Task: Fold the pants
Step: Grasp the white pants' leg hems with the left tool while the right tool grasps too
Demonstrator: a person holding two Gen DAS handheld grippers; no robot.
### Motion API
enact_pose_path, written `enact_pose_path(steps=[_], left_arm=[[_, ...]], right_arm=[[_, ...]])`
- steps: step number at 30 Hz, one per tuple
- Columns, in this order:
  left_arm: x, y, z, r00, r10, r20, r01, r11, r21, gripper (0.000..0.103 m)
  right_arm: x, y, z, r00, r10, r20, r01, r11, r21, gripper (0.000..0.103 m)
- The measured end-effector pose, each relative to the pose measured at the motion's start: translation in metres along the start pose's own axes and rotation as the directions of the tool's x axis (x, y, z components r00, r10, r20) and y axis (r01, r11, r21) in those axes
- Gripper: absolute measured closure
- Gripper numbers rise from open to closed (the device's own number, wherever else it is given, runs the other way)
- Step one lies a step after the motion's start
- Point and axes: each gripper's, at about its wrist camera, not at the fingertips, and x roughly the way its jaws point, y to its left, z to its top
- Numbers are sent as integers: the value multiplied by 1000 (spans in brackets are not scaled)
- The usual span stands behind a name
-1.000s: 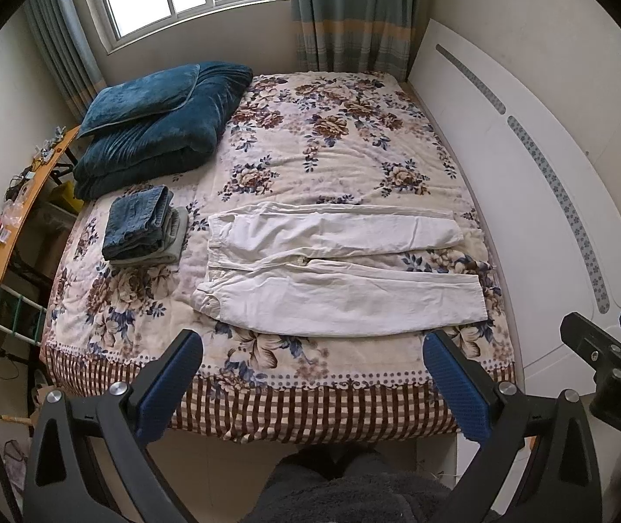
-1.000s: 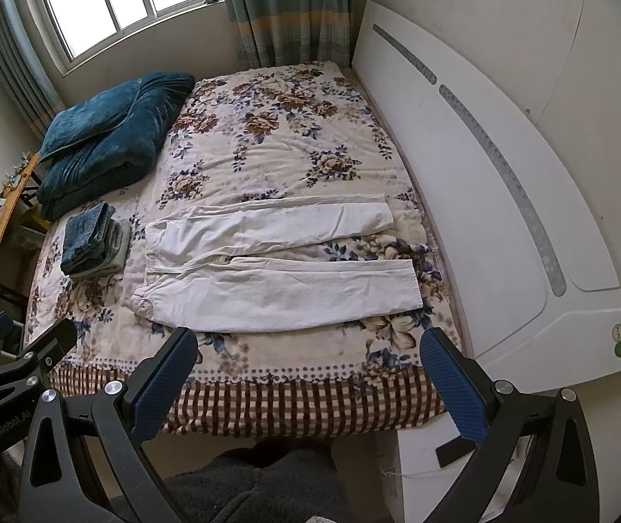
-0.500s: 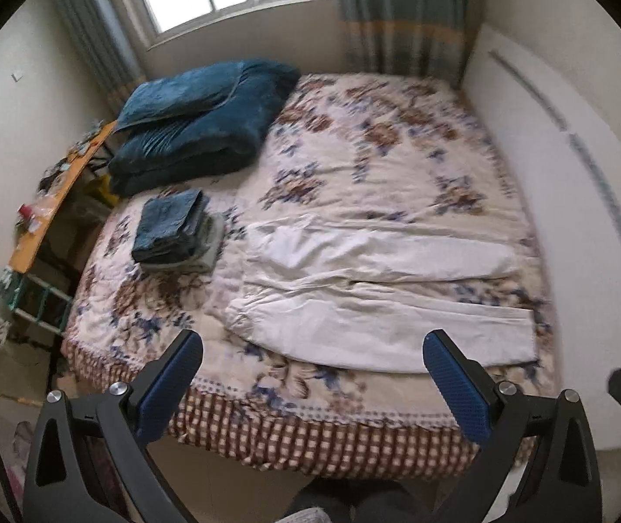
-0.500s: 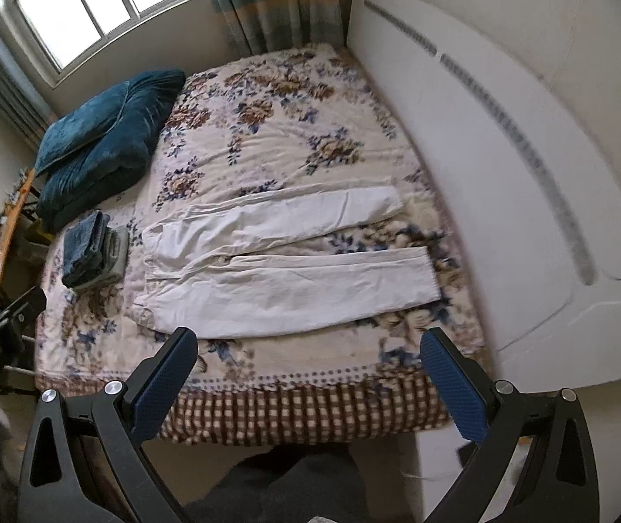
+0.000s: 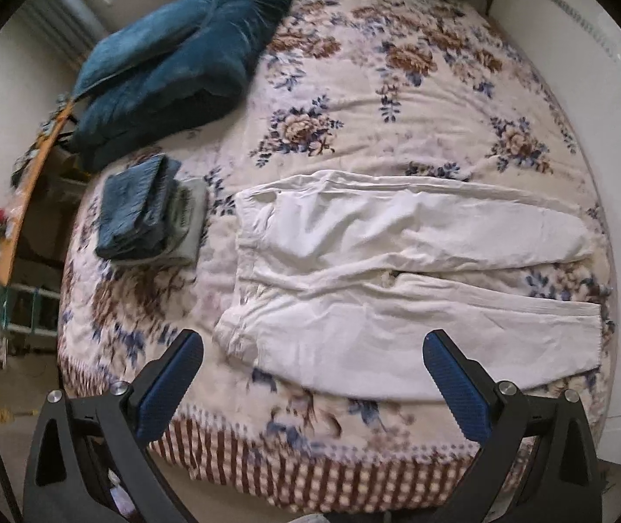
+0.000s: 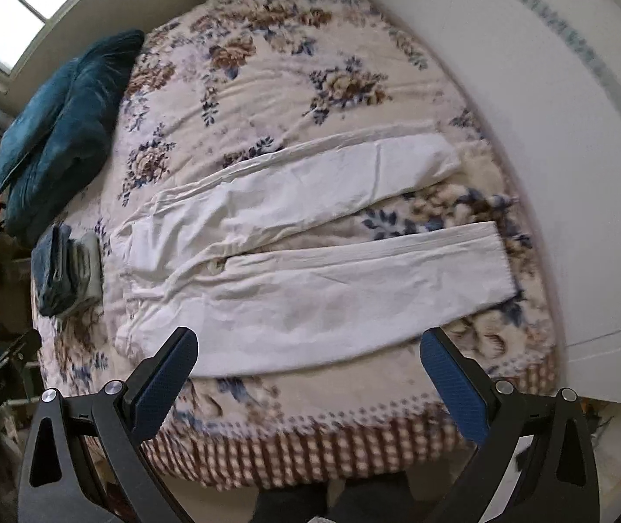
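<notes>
White pants (image 5: 397,270) lie flat on the bed (image 5: 397,100), legs spread apart, waist toward the stack of folded clothes (image 5: 149,213). No fold made yet; all folding remains. Left tool (image 5: 312,385) and right tool (image 6: 308,381) both wide open, empty, above the near bed edge.

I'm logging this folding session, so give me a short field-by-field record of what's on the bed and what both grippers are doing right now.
garment: white cotton pants, spread flat, unfolded, legs apart
surface: floral quilted bedspread
nearby stack: folded blue denim and grey clothes, beside the waistband, apart from it
far corner: dark teal plush blanket
left gripper: open, holding nothing
right gripper: open, holding nothing
fold progress: not started
</notes>
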Motion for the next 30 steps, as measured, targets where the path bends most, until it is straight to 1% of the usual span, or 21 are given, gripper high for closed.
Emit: enact_pose_path(steps=[2, 5, 7, 9, 10, 12, 13, 14, 15, 17, 18, 21, 23, 24, 25, 26, 27, 28, 30], left_arm=[[36, 6, 21, 1000, -7, -22, 7, 1000, 16, 0], [78, 13, 44, 999, 0, -54, 1, 1000, 29, 0], [114, 17, 61, 997, 8, -80, -5, 999, 35, 0], [141, 18, 75, 994, 7, -107, -2, 999, 45, 0], [160, 17, 85, 992, 4, -128, 4, 998, 57, 0], [190, 9, 102, 988, -7, -155, 23, 994, 104, 0], [202, 6, 109, 986, -16, -164, 38, 991, 131, 0], [219, -1, 119, 985, -15, -170, 46, 983, 179, 0], [234, -8, 128, 986, 6, -168, 34, 972, 233, 0], [258, -23, 142, 987, 28, -156, 26, 943, 332, 1], [272, -32, 148, 988, 32, -152, 29, 922, 385, 1], [316, -57, 167, 984, 18, -176, 78, 849, 522, 3], [338, -70, 172, 978, 2, -207, 125, 789, 601, 4], [350, -74, 175, 972, 6, -234, 146, 767, 625, 4], [361, -78, 178, 968, 11, -253, 159, 750, 641, 4], [368, -81, 179, 967, 12, -254, 163, 736, 657, 4], [374, -84, 181, 967, 19, -253, 163, 717, 678, 4], [381, -86, 182, 966, 21, -257, 172, 689, 704, 4], [391, -90, 184, 961, 35, -273, 187, 642, 743, 4]], right_arm=[[33, 11, 16, 999, -25, -29, 26, 999, 20, 0], [91, 25, 43, 996, -53, -73, 56, 997, 46, 0], [128, 31, 59, 992, -73, -106, 79, 995, 59, 0], [162, 34, 74, 987, -65, -147, 79, 993, 86, 0], [183, 35, 84, 984, -46, -172, 65, 992, 106, 0], [219, 40, 104, 976, -21, -218, 45, 993, 106, 0], [239, 46, 118, 971, -21, -236, 43, 995, 89, 0], [252, 52, 126, 969, -20, -246, 37, 997, 66, 0], [273, 62, 143, 965, -26, -261, 32, 999, 15, 0], [313, 85, 172, 957, -72, -280, 43, 993, -107, 0], [331, 98, 185, 952, -87, -292, 36, 984, -174, 0], [383, 131, 216, 940, -154, -306, 34, 930, -366, 0], [414, 150, 229, 927, -220, -303, 47, 872, -488, 0], [429, 160, 233, 920, -257, -297, 52, 829, -557, 1], [442, 170, 236, 912, -293, -287, 55, 780, -624, 2], [450, 175, 238, 908, -316, -276, 60, 750, -659, 3], [458, 183, 241, 906, -332, -264, 55, 708, -704, 4], [465, 190, 244, 905, -334, -264, 29, 667, -745, 4], [477, 199, 247, 897, -342, -280, -14, 611, -791, 4]])
